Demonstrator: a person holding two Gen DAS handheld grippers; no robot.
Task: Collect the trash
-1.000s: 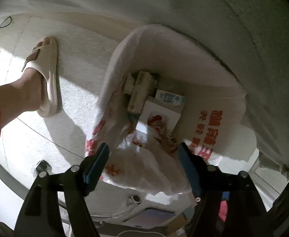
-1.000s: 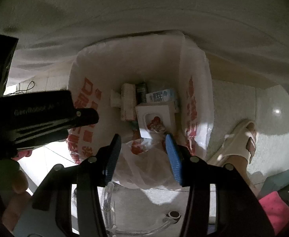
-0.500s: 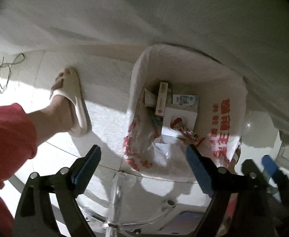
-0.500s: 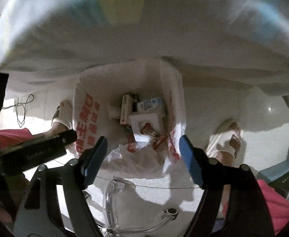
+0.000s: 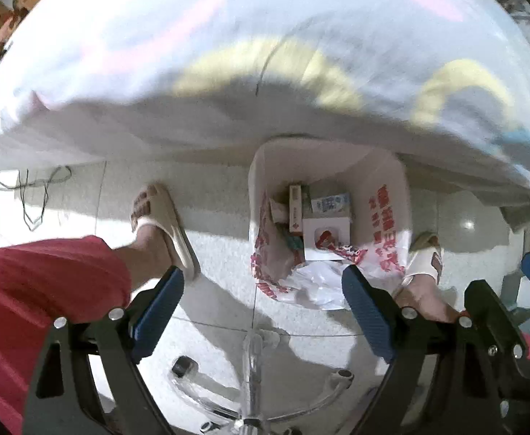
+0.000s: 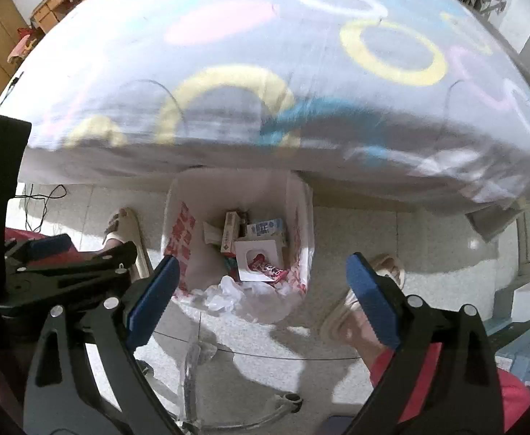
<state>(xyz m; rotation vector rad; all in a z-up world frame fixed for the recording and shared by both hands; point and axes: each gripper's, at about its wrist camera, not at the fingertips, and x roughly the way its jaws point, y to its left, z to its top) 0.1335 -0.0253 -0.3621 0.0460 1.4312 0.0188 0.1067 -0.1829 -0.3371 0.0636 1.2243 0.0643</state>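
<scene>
A trash bin lined with a white, red-printed bag (image 5: 391,195) (image 6: 181,232) stands on the floor at the table's edge. Inside it lie a white box with a red wrapper (image 5: 324,235) (image 6: 257,253), a milk carton (image 5: 330,203) (image 6: 265,227), other small cartons and crumpled white plastic (image 5: 315,282) (image 6: 225,293). My left gripper (image 5: 261,286) hangs high above the bin, pointing down, open and empty. My right gripper (image 6: 263,268) is beside it at the same height, its jaws opening with nothing between them. The left gripper (image 6: 65,264) shows at the right view's left edge.
A table under a cloth with coloured rings (image 5: 228,72) (image 6: 265,54) overhangs the bin. A person's feet in cream slippers (image 5: 163,217) (image 6: 351,304) stand either side of it. A clear chair base (image 5: 254,380) (image 6: 192,362) lies below me, with cables (image 5: 33,199) on the floor at left.
Both grippers have risen well away from the bin, which now looks smaller. Both jaws have spread wider. The tabletop's patterned cloth has come into view.
</scene>
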